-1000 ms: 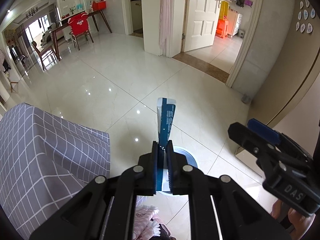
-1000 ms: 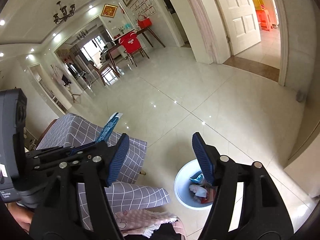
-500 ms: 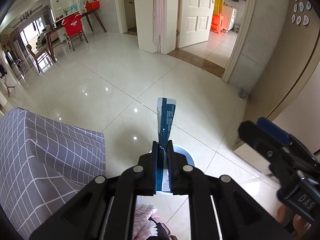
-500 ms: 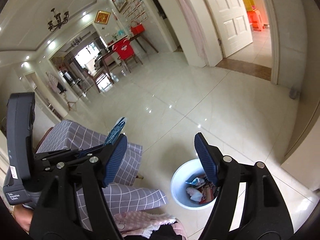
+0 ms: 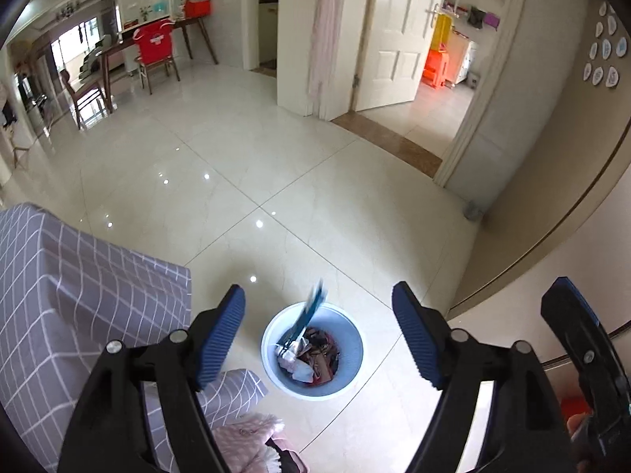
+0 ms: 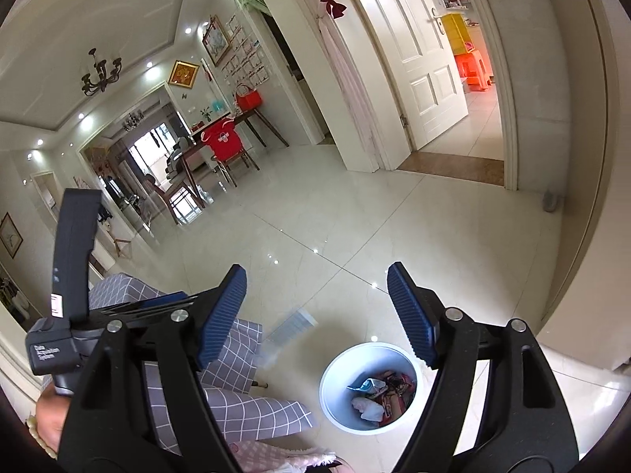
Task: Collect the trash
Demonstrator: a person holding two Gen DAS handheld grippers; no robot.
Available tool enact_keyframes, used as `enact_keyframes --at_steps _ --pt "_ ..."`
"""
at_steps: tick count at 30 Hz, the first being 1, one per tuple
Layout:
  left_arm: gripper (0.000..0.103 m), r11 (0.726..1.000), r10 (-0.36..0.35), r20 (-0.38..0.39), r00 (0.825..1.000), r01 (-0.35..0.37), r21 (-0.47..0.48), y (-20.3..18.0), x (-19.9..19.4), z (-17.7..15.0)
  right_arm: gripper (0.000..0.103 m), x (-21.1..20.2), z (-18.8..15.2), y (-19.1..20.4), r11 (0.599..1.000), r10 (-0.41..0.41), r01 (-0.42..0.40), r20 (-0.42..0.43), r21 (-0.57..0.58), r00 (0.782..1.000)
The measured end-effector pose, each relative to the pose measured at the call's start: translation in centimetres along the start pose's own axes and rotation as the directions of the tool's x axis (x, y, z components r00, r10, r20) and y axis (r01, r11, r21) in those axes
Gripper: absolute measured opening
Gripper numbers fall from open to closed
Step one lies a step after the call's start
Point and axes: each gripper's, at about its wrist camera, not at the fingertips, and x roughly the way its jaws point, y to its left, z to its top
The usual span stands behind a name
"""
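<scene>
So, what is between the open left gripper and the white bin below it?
In the left wrist view, only the blue wrapper falling from the left gripper toward the bin.

We're in somebody's home, open living and dining area: glossy tile floor (image 5: 244, 165), dining chairs (image 5: 155, 55) at a wooden table, chandelier (image 6: 100, 73), framed pictures (image 6: 183, 74) on the wall, white panel door (image 5: 398, 31), checked sofa cover (image 5: 79, 299).
</scene>
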Motion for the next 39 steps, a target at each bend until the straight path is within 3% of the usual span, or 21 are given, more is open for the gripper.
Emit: enact_keyframes --at_steps 5,9,15,21,26,32,39 --pt "0.079 0.996 0.093 0.025 0.995 -0.093 -0.006 0.7 -2.9 -0.7 0.073 -0.5 0.0 0.6 1.0 0.022 -0.022 -0.002 -0.003 1.0" --pt "0.081 0.992 0.12 0.07 0.99 -0.118 -0.039 1.8 -6.3 -1.3 0.074 -1.6 0.2 1.9 0.999 0.048 -0.047 0.007 -0.025 0.999" --pt "0.086 0.978 0.203 0.146 0.968 -0.192 -0.083 3.5 -12.2 -3.1 0.077 -3.8 0.7 4.2 0.993 0.099 -0.098 0.012 -0.069 0.995" --pt "0.09 0.947 0.318 0.233 0.919 -0.295 -0.128 4.9 -18.6 -5.5 0.081 -6.9 0.7 7.6 0.98 0.147 -0.141 0.029 -0.143 0.989" --pt "0.091 0.925 0.375 0.298 0.878 -0.336 -0.175 5.4 -24.1 -7.2 0.084 -9.8 0.4 10.1 0.964 0.186 -0.172 0.055 -0.203 0.981" --pt "0.096 0.912 0.404 0.369 0.837 -0.34 -0.228 5.3 -29.6 -9.5 0.088 -13.4 0.3 12.5 0.949 0.207 -0.179 0.088 -0.26 0.974" --pt "0.097 0.912 0.409 0.422 0.809 -0.342 -0.228 4.7 -34.0 -11.8 0.089 -16.9 0.1 13.6 0.936 0.236 -0.19 0.13 -0.295 0.963"
